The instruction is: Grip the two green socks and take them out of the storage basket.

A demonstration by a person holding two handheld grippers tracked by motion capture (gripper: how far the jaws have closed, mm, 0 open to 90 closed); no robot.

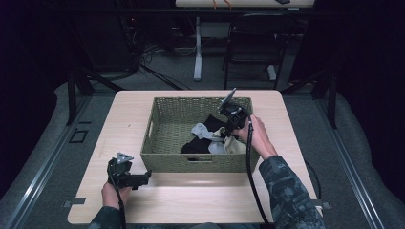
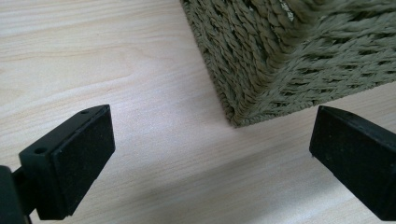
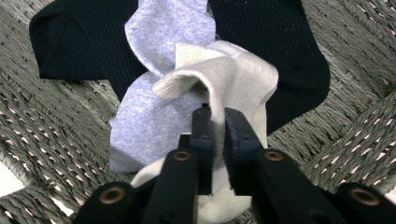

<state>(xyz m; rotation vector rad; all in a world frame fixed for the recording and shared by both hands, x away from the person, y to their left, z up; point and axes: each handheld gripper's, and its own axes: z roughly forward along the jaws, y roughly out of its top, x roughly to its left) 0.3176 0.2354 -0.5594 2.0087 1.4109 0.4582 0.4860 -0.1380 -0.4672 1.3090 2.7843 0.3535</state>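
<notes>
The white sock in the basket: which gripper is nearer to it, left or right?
Right. The right gripper has its fingers pinched on the white sock inside the basket; the left gripper rests on the table outside the basket's front corner.

Basket (image 1: pixel 165 143) sits mid bench (image 1: pixel 191 200); socks (image 1: pixel 210 138) piled in its right half. My left gripper (image 1: pixel 141 179) just before basket's front-left corner, my right gripper (image 1: pixel 229 125) in it.
</notes>
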